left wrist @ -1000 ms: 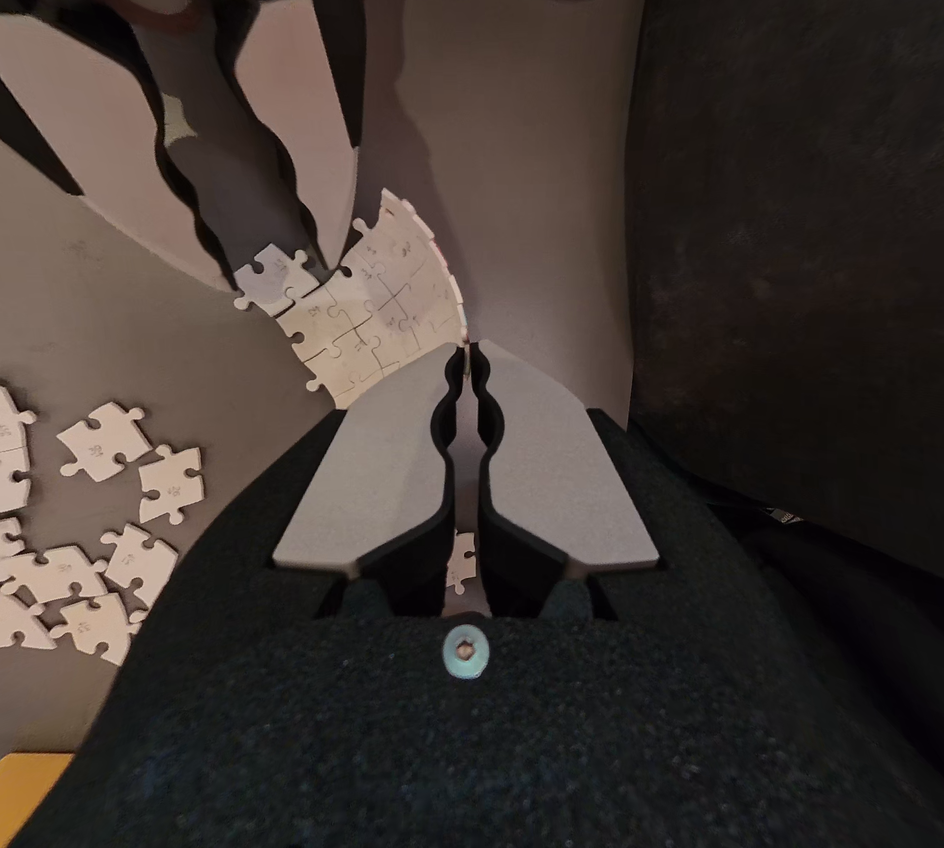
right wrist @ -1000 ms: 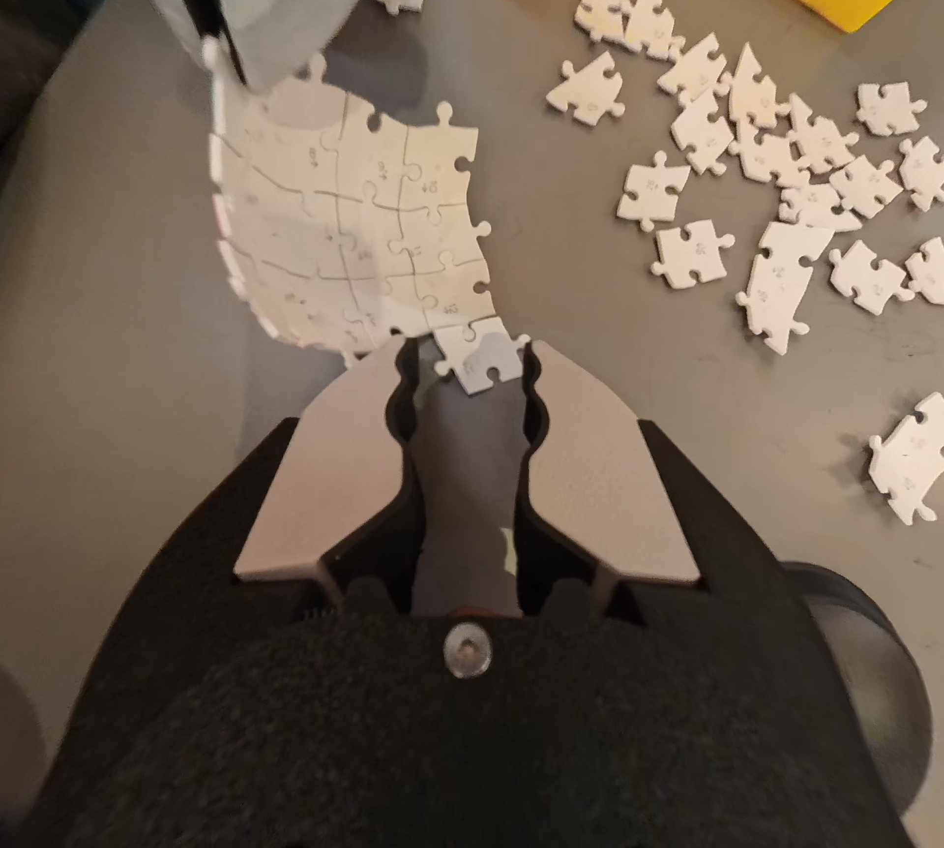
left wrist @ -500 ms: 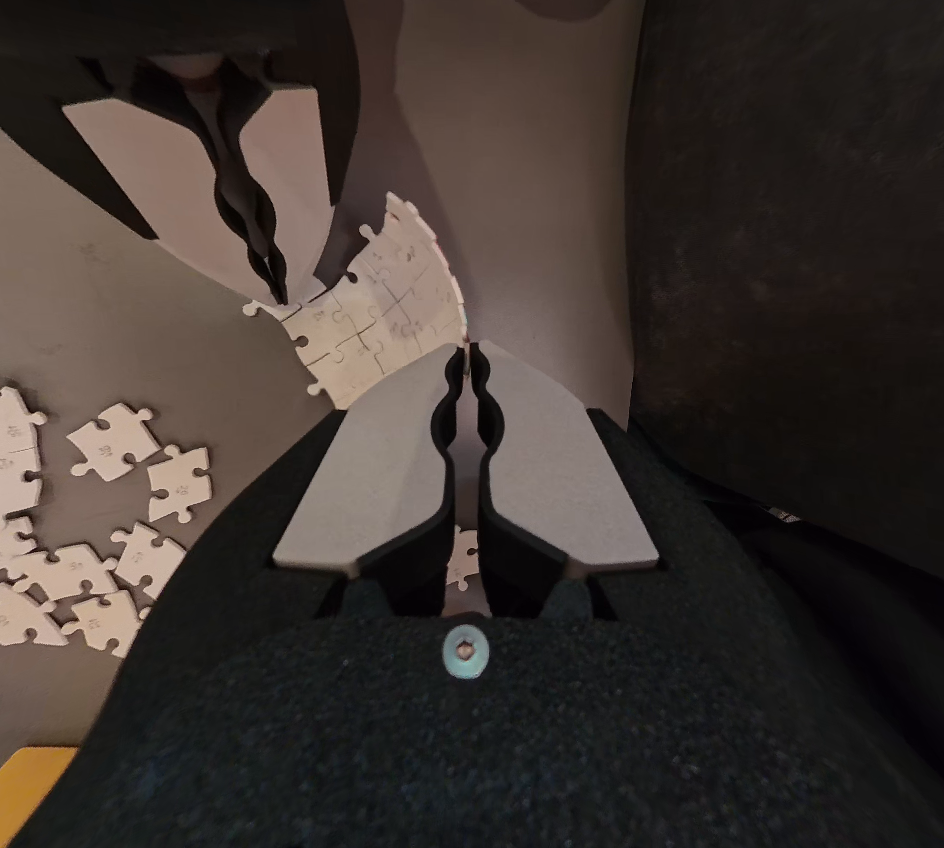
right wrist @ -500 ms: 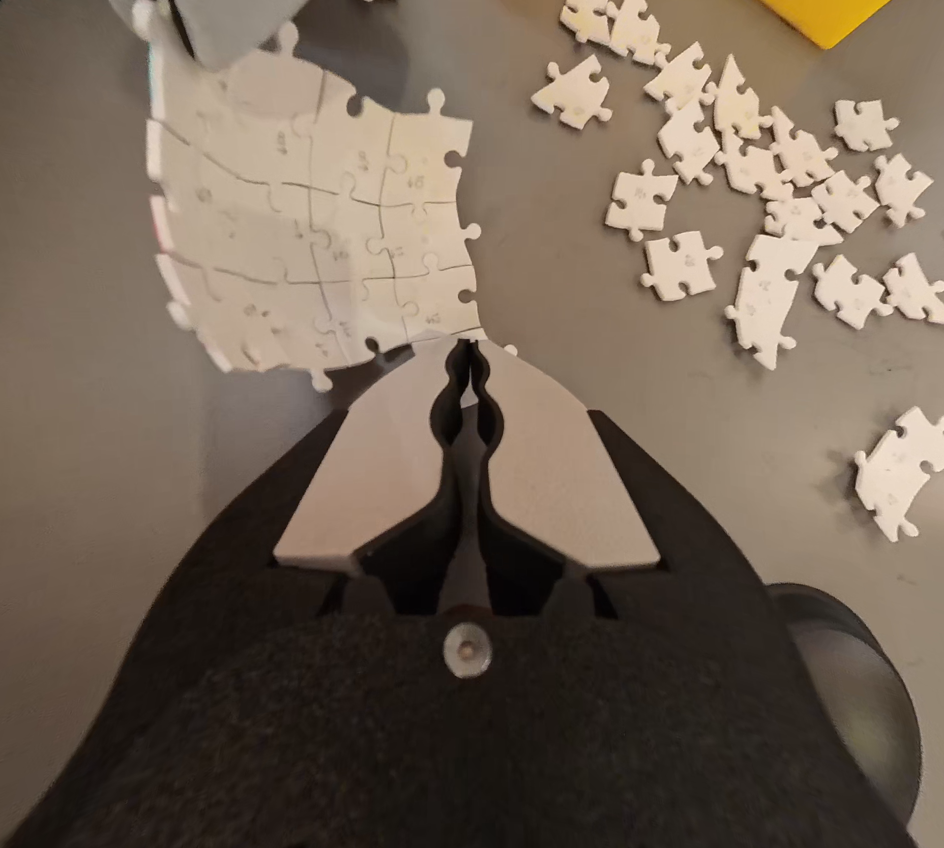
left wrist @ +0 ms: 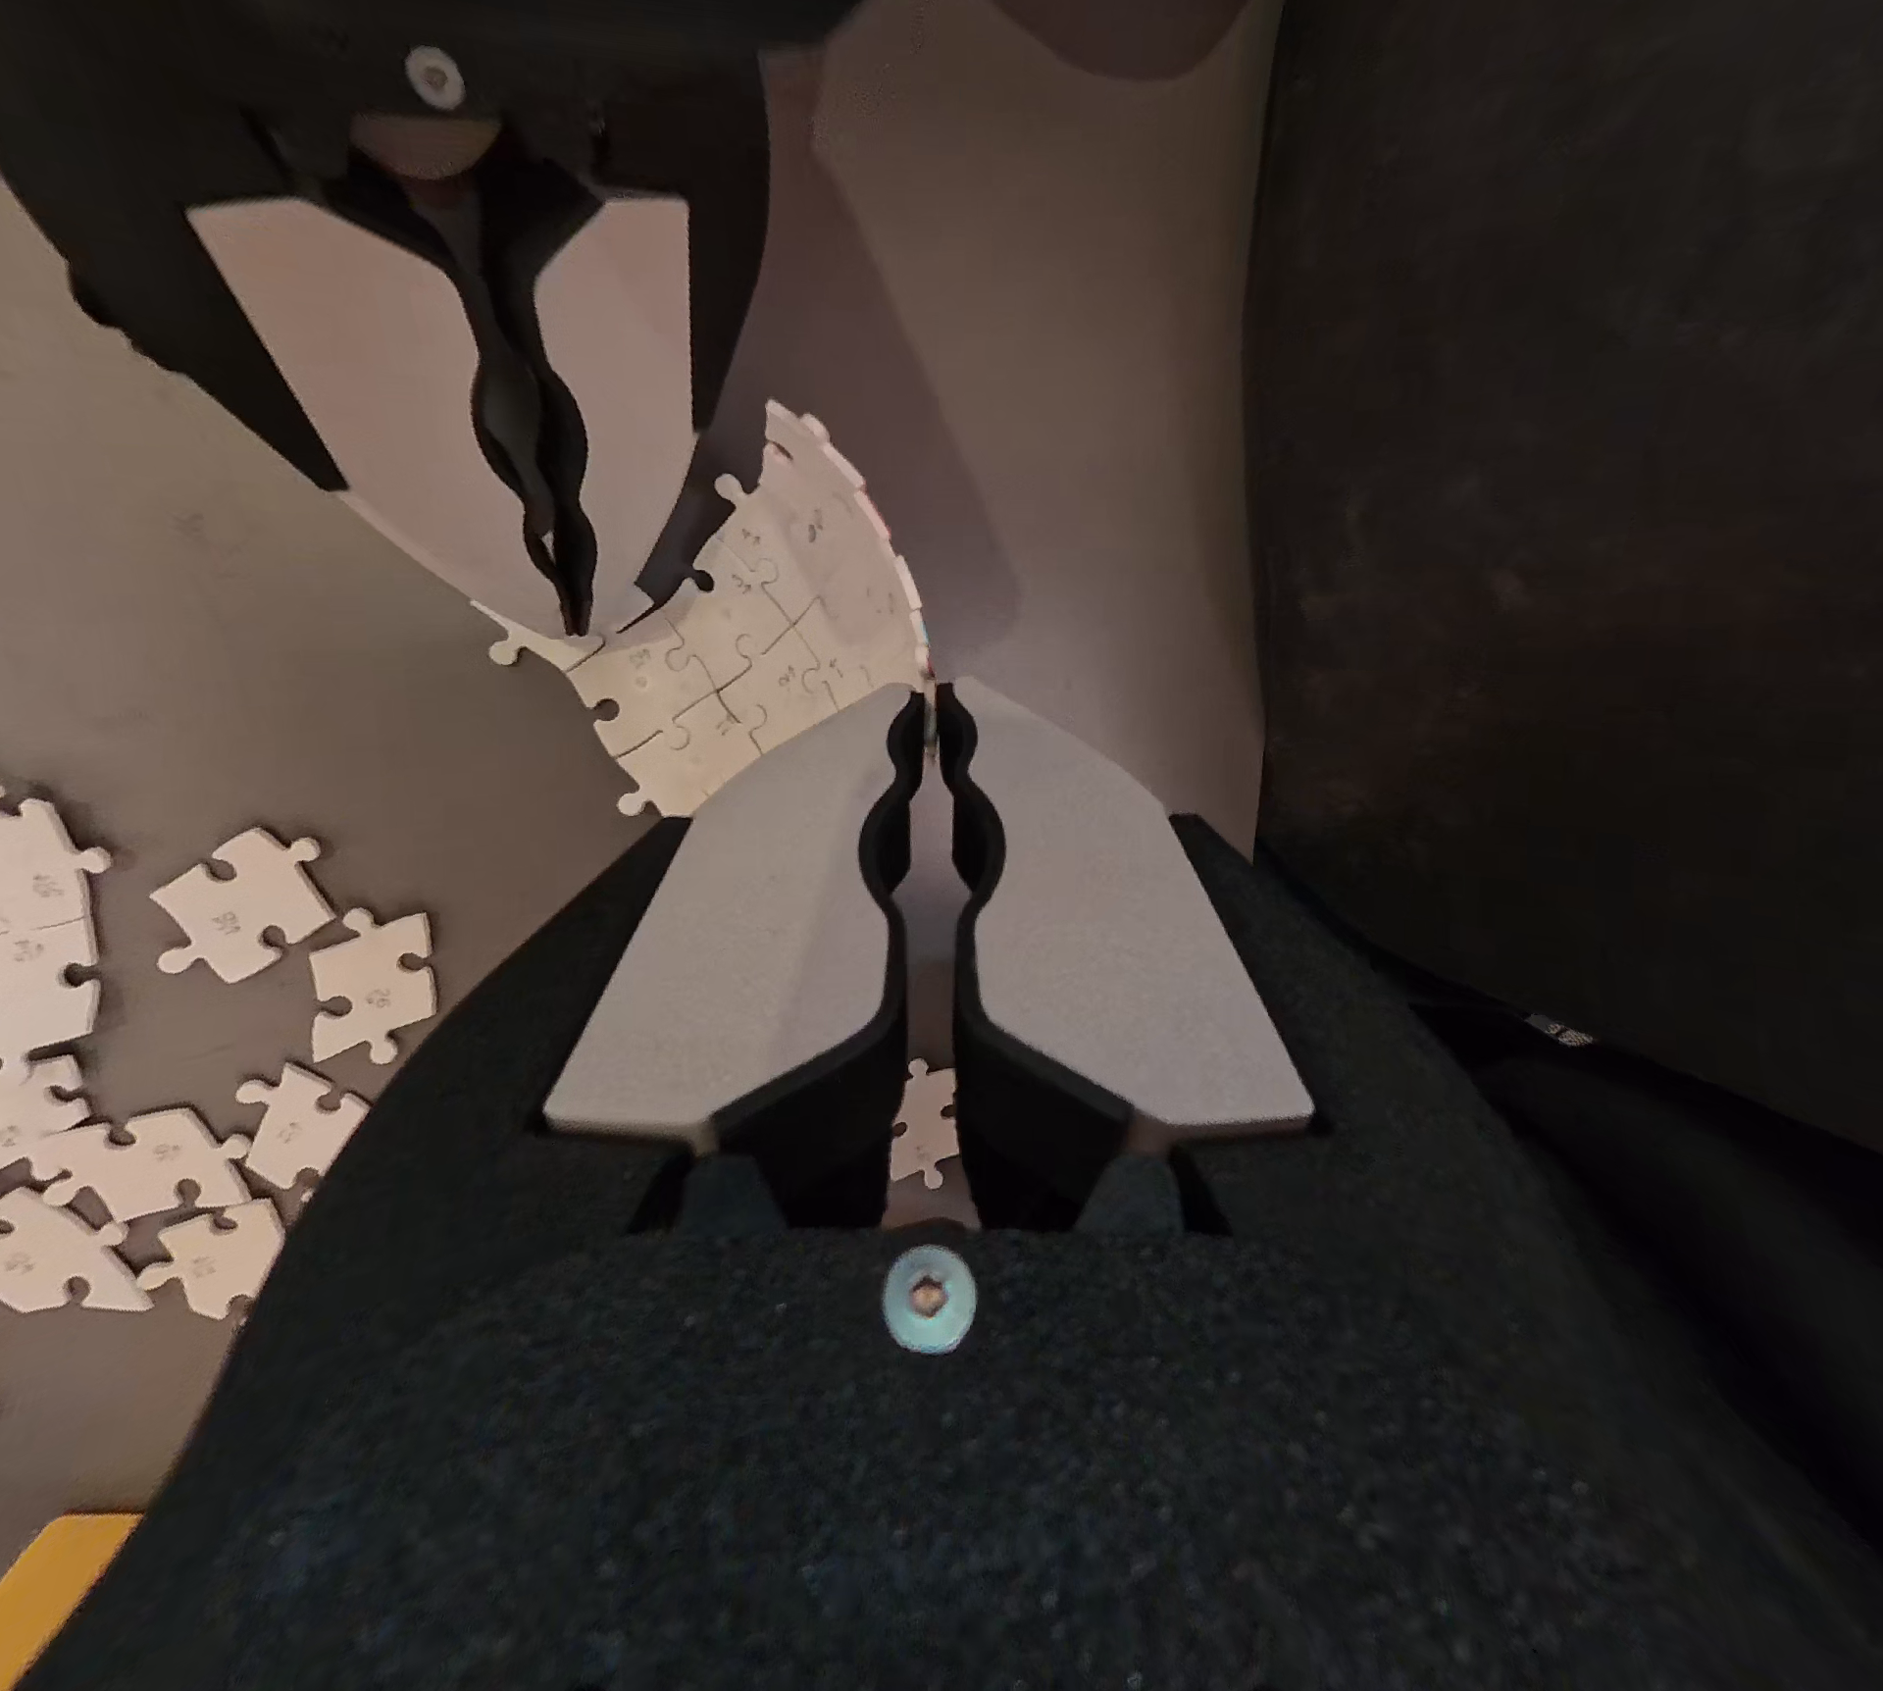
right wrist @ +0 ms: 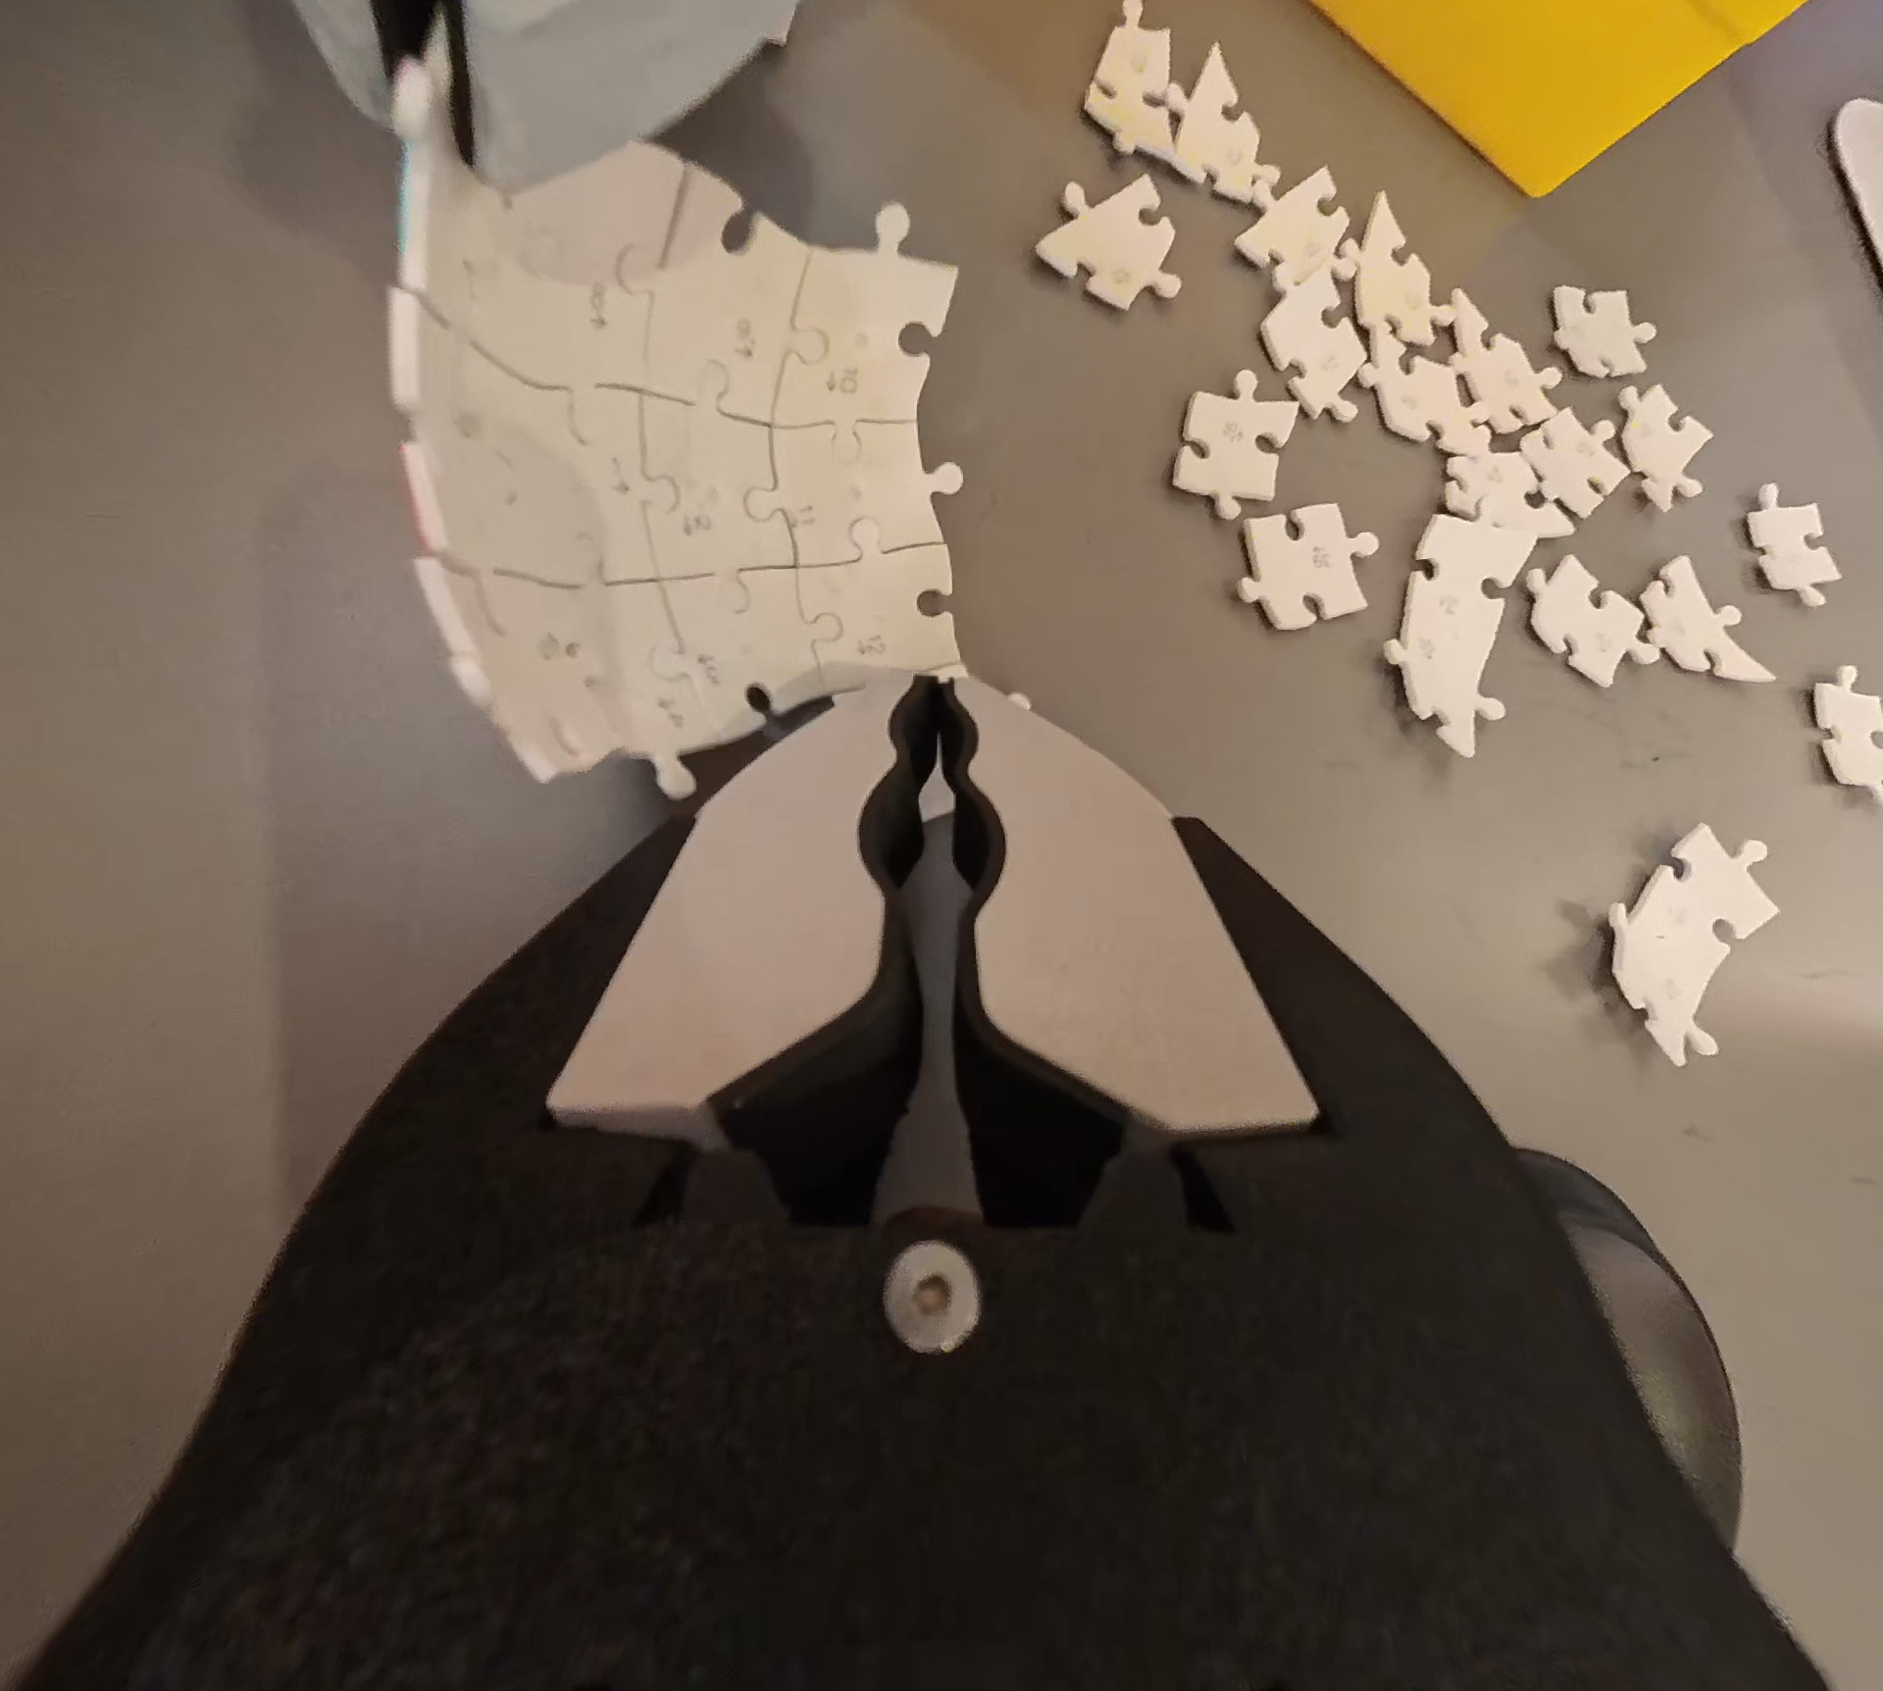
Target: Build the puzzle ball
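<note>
Left wrist view: the left hand-held gripper point(left wrist: 929, 705) is clamped on the edge of the curved shell point(left wrist: 774, 654) — only a small part of a ball.

Right wrist view: the right hand-held gripper point(right wrist: 935, 696) pinches a piece at the shell's point(right wrist: 693, 460) near corner — many loose pieces point(right wrist: 1447, 460) lie to its right on the table point(right wrist: 204, 827).

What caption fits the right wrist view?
Right gripper pinches a puzzle piece against the curved panel held by the left gripper; loose pieces wait nearby.

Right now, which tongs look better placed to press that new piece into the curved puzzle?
The right tongs: they are shut on the corner piece against the curved panel. The left tongs only grip its far edge, steadying it.
</note>
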### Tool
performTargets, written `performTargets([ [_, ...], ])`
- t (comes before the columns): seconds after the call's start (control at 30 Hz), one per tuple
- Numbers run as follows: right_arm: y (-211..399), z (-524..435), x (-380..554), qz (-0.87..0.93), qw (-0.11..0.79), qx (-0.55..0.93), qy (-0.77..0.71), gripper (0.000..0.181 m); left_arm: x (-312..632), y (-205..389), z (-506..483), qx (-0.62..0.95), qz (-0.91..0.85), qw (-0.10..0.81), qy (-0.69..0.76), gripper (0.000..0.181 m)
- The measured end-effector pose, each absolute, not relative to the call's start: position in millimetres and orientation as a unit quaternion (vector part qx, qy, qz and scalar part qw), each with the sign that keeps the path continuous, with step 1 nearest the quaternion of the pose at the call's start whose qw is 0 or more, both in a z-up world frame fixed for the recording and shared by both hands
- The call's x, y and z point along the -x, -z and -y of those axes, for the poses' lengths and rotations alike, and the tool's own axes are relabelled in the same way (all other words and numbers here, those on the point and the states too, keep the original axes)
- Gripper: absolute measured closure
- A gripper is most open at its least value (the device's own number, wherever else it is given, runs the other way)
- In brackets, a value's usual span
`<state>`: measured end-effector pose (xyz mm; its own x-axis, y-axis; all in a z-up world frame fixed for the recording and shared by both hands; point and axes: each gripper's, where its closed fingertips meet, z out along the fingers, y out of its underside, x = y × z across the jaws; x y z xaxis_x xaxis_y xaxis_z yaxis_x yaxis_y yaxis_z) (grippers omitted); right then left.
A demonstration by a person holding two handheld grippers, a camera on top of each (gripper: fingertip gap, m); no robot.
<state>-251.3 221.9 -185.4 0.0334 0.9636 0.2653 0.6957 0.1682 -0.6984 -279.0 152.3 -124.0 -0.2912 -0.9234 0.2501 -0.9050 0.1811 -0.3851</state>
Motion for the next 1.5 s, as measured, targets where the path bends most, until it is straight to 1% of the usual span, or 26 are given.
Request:
performTargets([
  [0.13, 181.7, -213.9, 250.8, 0.667, 0.353, 0.619, -0.219, 0.181, 278.5, 123.8, -152.9, 0.593, -0.77, 0.012, 0.234, 0.179],
  [0.27, 192.3, -211.1, 249.7, 0.681, 0.326, 0.623, -0.204, 0.181, 276.4, 123.3, -154.4, 0.591, -0.773, 0.007, 0.231, 0.179],
  [0.53, 192.7, -212.5, 249.8, 0.668, 0.308, 0.639, -0.224, 0.181, 268.6, 120.8, -155.7, 0.585, -0.781, -0.004, 0.221, 0.179],
  [0.73, 180.2, -218.4, 245.9, 0.648, 0.335, 0.641, -0.24, 0.181, 266.7, 122.5, -155.4, 0.586, -0.782, -0.009, 0.213, 0.179],
  [1.03, 192.4, -224.1, 240.8, 0.662, 0.319, 0.646, -0.205, 0.181, 262.1, 122.0, -155.8, 0.586, -0.782, -0.012, 0.213, 0.179],
  [1.33, 192.7, -222.1, 241.9, 0.696, 0.358, 0.601, -0.164, 0.181, 260.9, 119.9, -156.2, 0.586, -0.778, -0.018, 0.227, 0.179],
  [1.5, 186.8, -221.7, 241.5, 0.685, 0.363, 0.604, -0.185, 0.181, 261.6, 121.4, -157.1, 0.587, -0.778, -0.019, 0.226, 0.179],
])
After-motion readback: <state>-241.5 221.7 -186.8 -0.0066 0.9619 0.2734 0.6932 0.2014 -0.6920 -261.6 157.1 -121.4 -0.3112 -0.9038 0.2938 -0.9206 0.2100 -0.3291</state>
